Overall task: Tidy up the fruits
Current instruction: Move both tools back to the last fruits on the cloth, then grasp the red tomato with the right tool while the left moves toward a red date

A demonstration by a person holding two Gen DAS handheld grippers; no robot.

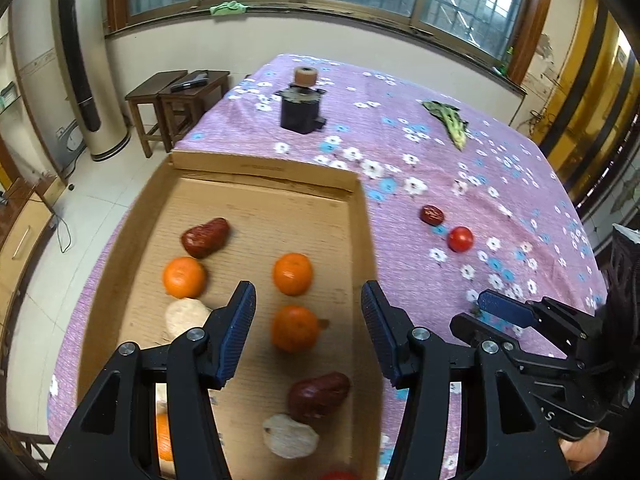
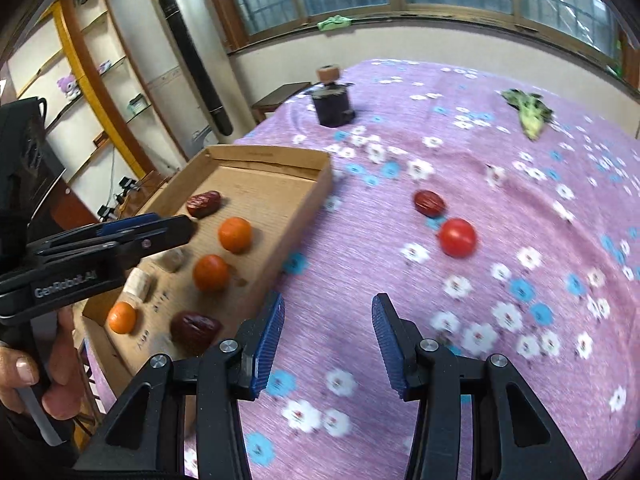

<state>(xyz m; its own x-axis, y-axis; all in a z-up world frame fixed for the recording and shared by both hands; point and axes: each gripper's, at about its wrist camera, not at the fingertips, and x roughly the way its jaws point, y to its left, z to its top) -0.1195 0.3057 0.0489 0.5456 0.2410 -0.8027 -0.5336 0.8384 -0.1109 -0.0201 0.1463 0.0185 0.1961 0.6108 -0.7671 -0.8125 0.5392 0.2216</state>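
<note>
A shallow cardboard box [image 1: 362, 240] [image 2: 316, 188] lies on the purple flowered cloth. It holds several oranges [image 1: 292, 274] [image 2: 235, 234], two red dates [image 1: 205, 237] [image 2: 203, 203] and pale pieces [image 1: 290, 436]. A loose red date [image 1: 432, 215] [image 2: 429, 203] and a red tomato [image 1: 460, 239] [image 2: 457, 237] lie on the cloth right of the box. My left gripper [image 1: 308, 332] is open and empty above the box. My right gripper [image 2: 328, 344] is open and empty over the cloth, short of the tomato; it also shows in the left wrist view [image 1: 504, 314].
A dark cylinder with a tan cap [image 1: 301, 110] [image 2: 332, 106] stands at the far side of the table. A green vegetable [image 1: 450, 120] [image 2: 528, 114] lies at the far right. Wooden stools [image 1: 176, 96] and a tall air conditioner [image 2: 192, 52] stand beyond the table's left edge.
</note>
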